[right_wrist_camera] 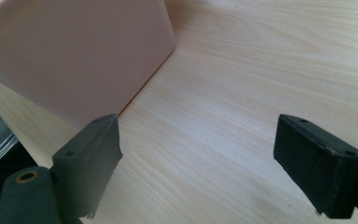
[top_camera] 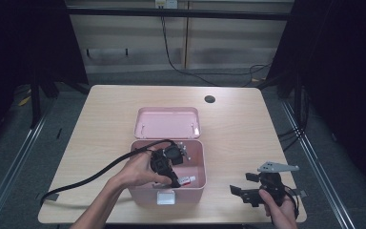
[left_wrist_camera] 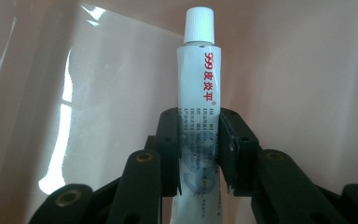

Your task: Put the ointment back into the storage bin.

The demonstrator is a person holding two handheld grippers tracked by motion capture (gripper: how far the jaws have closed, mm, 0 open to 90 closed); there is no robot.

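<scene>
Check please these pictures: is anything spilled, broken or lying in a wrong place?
Nothing stands out. The pink box stands straight on the table with its lid open behind it. The left gripper is shut on a capped white tube inside the box. The right gripper is open above bare wood.

- A light wooden table (top_camera: 105, 119) stands on grey floor (top_camera: 24, 157).
- Black curtains (top_camera: 24, 38) flank it.
- Beige wall panels (top_camera: 124, 33) run behind, with black cables (top_camera: 171, 57) hanging.
</scene>
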